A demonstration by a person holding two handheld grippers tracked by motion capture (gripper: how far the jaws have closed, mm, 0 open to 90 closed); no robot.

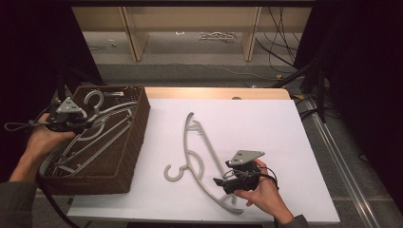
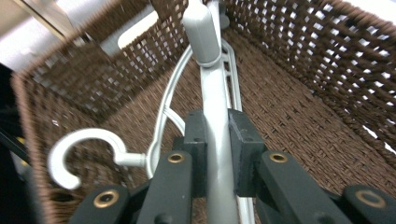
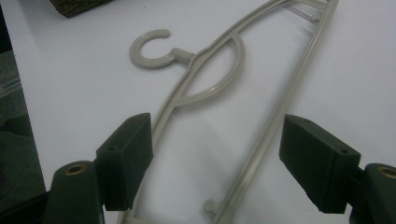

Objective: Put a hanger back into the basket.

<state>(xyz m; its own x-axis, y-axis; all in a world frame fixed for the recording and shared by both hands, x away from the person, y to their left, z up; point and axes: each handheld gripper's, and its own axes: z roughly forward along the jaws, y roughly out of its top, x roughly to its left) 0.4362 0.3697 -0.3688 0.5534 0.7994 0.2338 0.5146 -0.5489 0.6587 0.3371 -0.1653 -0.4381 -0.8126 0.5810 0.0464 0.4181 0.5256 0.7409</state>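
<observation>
Basket (image 1: 135,142) on desk (image 1: 266,123) | our left tongs (image 2: 217,149) pinch a grey hanger (image 2: 205,42) inside it | our right tongs (image 3: 215,163) spread over beige hanger (image 3: 205,88)

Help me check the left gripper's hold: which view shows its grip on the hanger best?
The left gripper view: the left gripper has both jaws pressed on a grey hanger bar inside the basket. In the high view, that gripper is small and its jaws are hard to make out.
</observation>
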